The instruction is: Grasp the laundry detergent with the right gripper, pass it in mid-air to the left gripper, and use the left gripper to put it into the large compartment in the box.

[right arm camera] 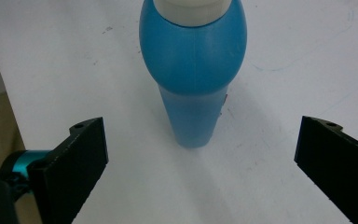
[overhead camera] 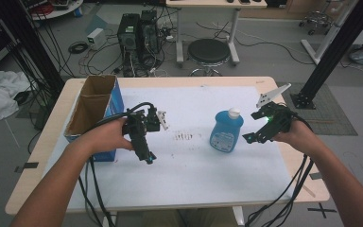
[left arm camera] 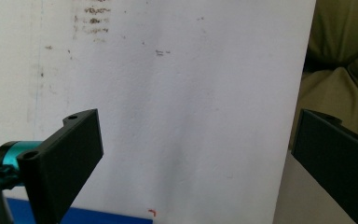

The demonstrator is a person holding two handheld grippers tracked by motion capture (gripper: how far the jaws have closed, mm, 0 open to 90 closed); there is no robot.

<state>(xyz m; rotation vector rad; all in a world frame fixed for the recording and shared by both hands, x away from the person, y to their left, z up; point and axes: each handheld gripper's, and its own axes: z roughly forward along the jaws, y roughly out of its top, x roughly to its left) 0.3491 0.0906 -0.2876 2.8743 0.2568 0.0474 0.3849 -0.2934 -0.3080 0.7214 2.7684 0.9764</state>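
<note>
Forearms reach in from the bottom edge of the high view, each hand carrying a gripper. At lower centre-left, the left gripper (overhead camera: pixel 147 156) points down at bare white sheet (overhead camera: pixel 189 175), jaws spread apart with nothing between them, seemingly just parked out of the way. At centre-right, the right gripper (overhead camera: pixel 251 137) faces the blue bottle (overhead camera: pixel 226 130), jaws released wide and well short of it, probably lined up for a grasp around the body. That bottle stands upright, white-capped, mid-counter. Farther left, an open cardboard box (overhead camera: pixel 92 106) waits at the counter's edge, perhaps its destination.
</note>
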